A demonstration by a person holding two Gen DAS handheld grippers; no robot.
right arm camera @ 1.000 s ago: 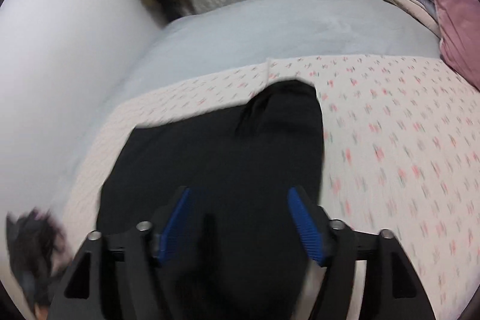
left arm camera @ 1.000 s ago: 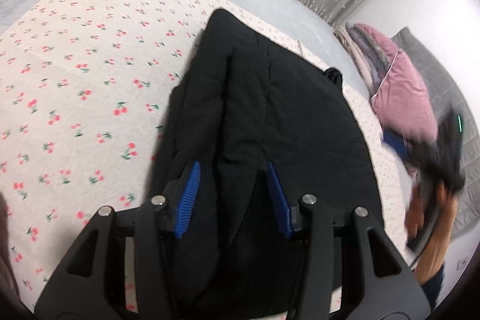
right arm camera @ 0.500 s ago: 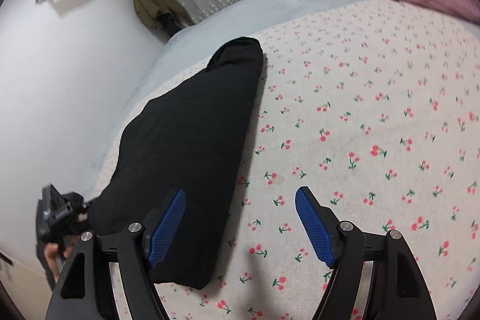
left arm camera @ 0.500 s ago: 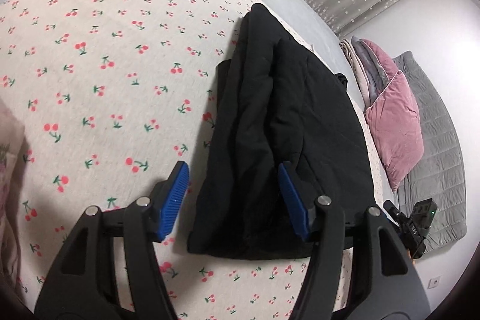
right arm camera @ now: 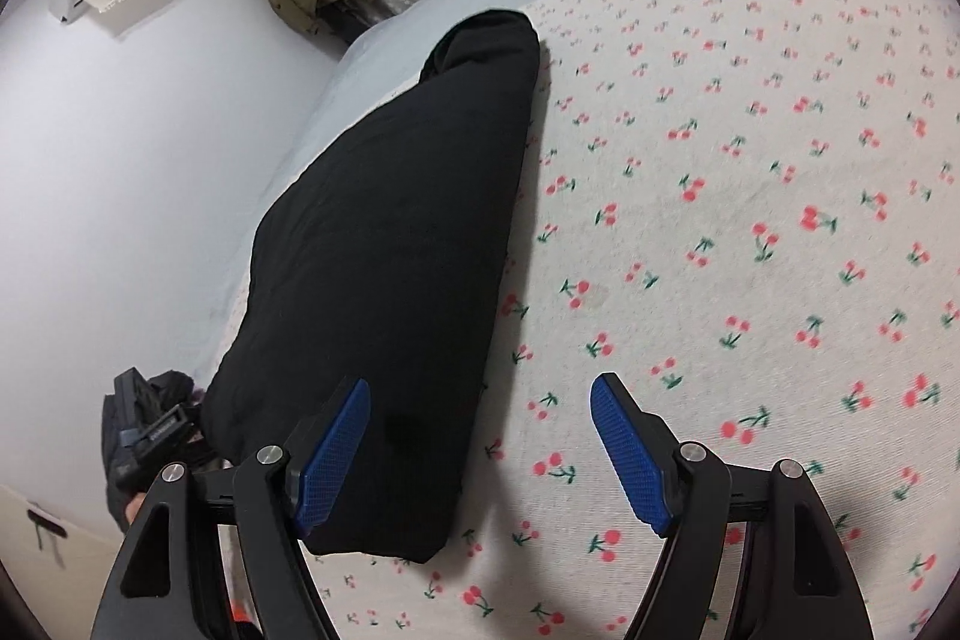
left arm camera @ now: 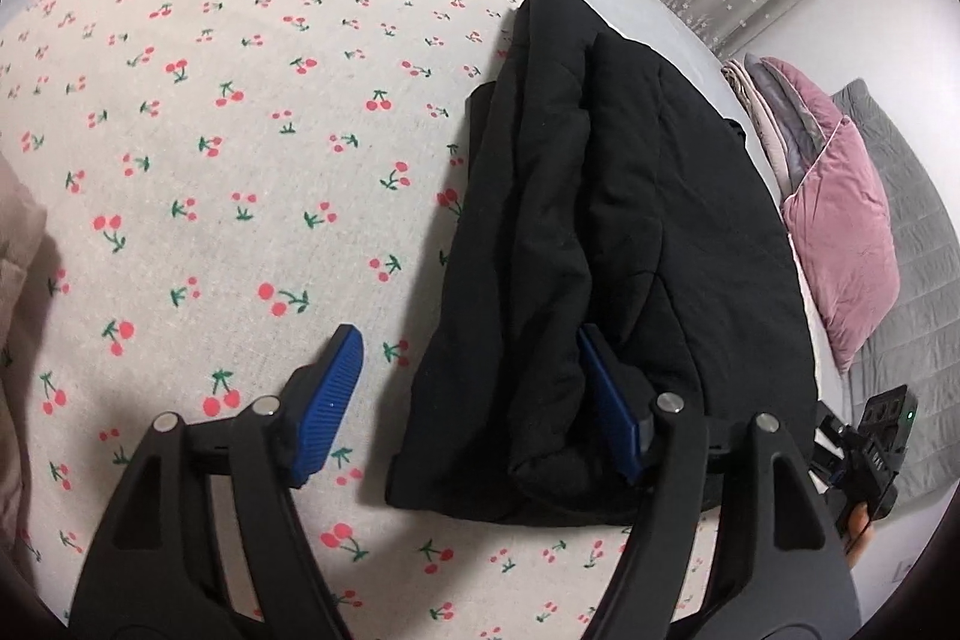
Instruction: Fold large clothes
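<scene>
Your folded black coat point(left arm camera: 606, 232) lies lengthwise on the cherry-print sheet point(left arm camera: 228, 148), near the bed's edge. Your left gripper point(left arm camera: 474, 400) is opening its jaws: one blue pad sits over bare sheet, the other lies against the coat's near end, gripping nothing. Your right gripper point(right arm camera: 480, 451) stands wide open and empty, straddling the coat's near edge, one pad over cloth, one over sheet
</scene>
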